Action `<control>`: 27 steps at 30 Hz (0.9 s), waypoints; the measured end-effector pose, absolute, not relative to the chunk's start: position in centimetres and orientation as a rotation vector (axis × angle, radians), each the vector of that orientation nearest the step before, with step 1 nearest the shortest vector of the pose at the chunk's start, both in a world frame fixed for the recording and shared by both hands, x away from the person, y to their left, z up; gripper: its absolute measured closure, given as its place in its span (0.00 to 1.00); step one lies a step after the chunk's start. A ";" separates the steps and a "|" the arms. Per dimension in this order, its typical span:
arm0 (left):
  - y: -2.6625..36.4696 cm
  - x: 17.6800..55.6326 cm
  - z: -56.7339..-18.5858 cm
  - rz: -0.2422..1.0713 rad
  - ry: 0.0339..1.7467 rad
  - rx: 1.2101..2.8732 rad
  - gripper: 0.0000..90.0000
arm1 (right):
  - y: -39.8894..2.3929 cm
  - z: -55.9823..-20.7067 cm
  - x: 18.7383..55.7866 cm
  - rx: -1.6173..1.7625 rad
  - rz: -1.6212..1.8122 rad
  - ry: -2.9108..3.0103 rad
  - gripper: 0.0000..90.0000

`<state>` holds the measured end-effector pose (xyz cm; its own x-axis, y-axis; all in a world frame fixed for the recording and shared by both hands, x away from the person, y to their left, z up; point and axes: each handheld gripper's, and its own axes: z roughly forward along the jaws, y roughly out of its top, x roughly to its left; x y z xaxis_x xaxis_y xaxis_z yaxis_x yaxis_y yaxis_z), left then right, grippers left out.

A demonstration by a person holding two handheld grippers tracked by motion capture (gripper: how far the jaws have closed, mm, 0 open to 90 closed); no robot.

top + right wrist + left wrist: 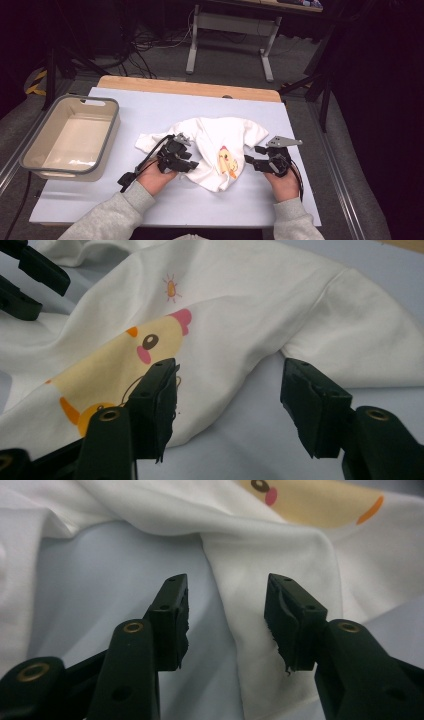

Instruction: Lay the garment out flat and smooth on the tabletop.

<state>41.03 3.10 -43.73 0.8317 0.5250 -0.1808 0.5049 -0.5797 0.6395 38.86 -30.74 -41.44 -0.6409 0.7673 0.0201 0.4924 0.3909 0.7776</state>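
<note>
Item one: a small white cotton shirt with a yellow chick print (212, 145), lying rumpled near the middle of the pale blue table cover (150, 210), between our two hands. Item two: our left gripper (186, 161), black, two-jawed, at the shirt's left side; in the left gripper view its jaws stand apart with a fold edge of the cloth lying between them, the pads not yet pressing on it. Item three: our right gripper (252, 156), at the shirt's right edge; in the right gripper view its jaws are likewise apart, straddling the hem near the chick, nothing clamped. Risks, as we judge them: if the left jaws close where they stand, they may catch only the top layer of the fold, and the shirt would then bunch rather than lift flat; the right jaws could close beside the hem and pinch the table cover instead, since bare cover shows between them; uneven pulls from the two sides might drag the print into a fresh crease. Item four: a grey-rimmed, cream plastic tub (70, 137), standing at the table's left edge, well apart from the shirt; we see nothing in it.
</note>
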 end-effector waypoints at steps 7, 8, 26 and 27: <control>2.3 40.9 -44.6 0.008 0.750 2.348 0.72 | -30.5 -42.6 38.0 1.105 1.100 2.357 0.45; 2.1 40.8 -44.7 0.012 0.749 2.352 0.75 | -30.5 -42.7 37.9 1.106 1.102 2.360 0.45; 4.7 38.9 -41.8 0.109 0.738 2.262 0.96 | -31.0 -43.2 36.9 1.129 1.099 2.374 0.48; 5.1 38.6 -41.6 0.116 0.742 2.256 0.96 | -31.0 -43.2 36.9 1.131 1.100 2.374 0.48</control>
<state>38.64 5.11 -41.65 0.8283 0.5436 -0.1358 0.4758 -0.5545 0.6828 36.90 -31.02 -43.22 -0.6495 0.7580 0.0606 0.5364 0.4001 0.7431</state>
